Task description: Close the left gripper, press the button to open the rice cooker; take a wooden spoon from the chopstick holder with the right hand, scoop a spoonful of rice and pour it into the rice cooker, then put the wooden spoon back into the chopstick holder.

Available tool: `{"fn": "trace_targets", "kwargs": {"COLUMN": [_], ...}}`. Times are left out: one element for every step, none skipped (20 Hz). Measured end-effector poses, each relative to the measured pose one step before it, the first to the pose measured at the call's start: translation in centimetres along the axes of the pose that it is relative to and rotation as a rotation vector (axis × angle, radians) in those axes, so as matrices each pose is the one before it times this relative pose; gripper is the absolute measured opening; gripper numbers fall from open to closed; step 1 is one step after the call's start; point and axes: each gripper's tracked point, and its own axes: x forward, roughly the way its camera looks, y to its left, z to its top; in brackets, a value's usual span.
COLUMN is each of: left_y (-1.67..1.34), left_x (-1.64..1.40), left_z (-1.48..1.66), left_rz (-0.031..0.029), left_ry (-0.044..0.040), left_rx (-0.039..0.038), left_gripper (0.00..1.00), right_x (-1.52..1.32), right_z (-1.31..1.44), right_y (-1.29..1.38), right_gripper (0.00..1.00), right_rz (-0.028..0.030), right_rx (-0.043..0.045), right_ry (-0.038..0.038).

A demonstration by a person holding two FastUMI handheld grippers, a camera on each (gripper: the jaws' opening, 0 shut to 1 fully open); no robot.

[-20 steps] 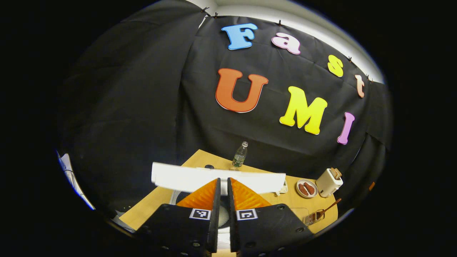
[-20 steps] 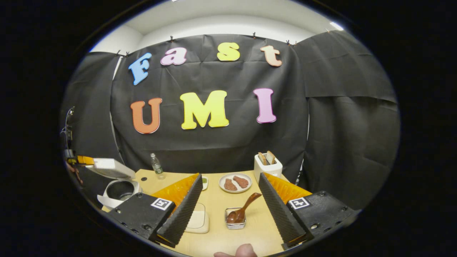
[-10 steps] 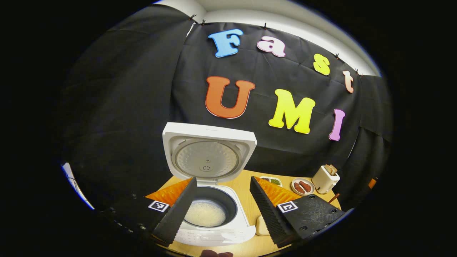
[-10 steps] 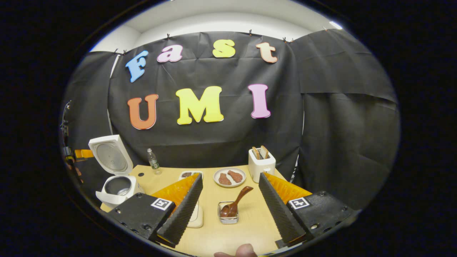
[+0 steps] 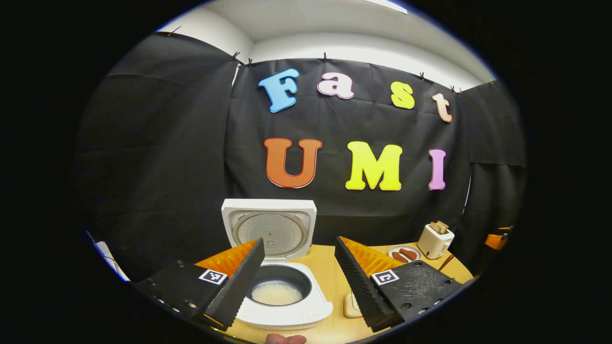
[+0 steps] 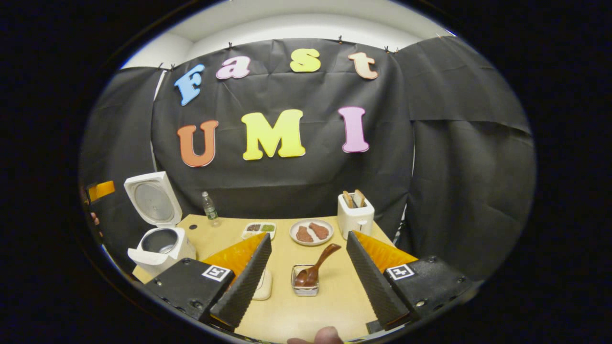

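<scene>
Rice cooker [image 5: 282, 291] lid now stands open; left gripper [image 5: 299, 277] has spread, right gripper [image 6: 308, 272] gapes before wooden spoon [image 6: 316, 269]

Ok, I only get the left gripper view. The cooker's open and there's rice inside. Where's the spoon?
Observer: The spoon sits bowl-down in the holder, straight ahead of the right tongs, which are open.
Operator: Which way does its handle lean?
Observer: Up and away, toward the toaster.
Operator: Is anything hiding behind the lid?
Observer: A bottle stands at the table's far edge, just past the cooker.
</scene>
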Motion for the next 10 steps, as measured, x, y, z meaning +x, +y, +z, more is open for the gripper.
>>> {"fn": "trace_targets", "kwargs": {"left_y": [-0.406,-0.248,-0.228,-0.311,-0.406,-0.547,-0.461,-0.435,-0.387,-0.347], "left_x": [-0.418,-0.221,-0.548,-0.393,-0.329,-0.432,-0.397,-0.170,-0.157,-0.277], "left_z": [-0.275,-0.364,-0.288,-0.116,-0.043,-0.113,-0.047,-0.078,0.074,0.121], "left_rz": [-0.00041,0.00486,0.00741,0.00630,0.00455,0.00017,0.00197,0.00486,0.00580,0.00421], "left_ry": [-0.00004,0.00299,0.00361,-0.00215,-0.00137,-0.00117,0.00044,-0.00195,-0.00126,0.00077], "left_rx": [-0.00150,0.00316,0.00262,0.00133,-0.00578,-0.00787,-0.00713,-0.00523,-0.00475,-0.00475], "left_gripper": [0.94,0.94,0.94,0.94,0.94,0.94,0.94,0.94,0.94,0.94], "right_x": [0.291,0.348,0.422,0.529,0.613,0.694,0.827,0.852,0.862,0.867], "right_z": [-0.398,-0.461,-0.454,-0.437,-0.458,-0.571,-0.680,-0.799,-0.524,-0.522], "right_y": [0.003,0.028,0.038,-0.045,-0.127,-0.081,-0.077,-0.143,-0.140,-0.254], "right_gripper": [1.00,1.00,1.00,1.00,1.00,1.00,1.00,0.99,1.00,1.00], "right_rz": [0.01027,0.01176,0.01092,0.00903,0.00568,0.00514,0.00702,0.00376,0.00540,0.00307], "right_rx": [-0.00433,-0.00511,-0.00348,0.00154,0.00556,0.00574,0.00245,0.00297,0.00502,0.00178], "right_ry": [0.00823,0.00847,0.01081,0.00880,0.00800,0.00886,0.01389,0.01639,0.01026,0.00246]}}
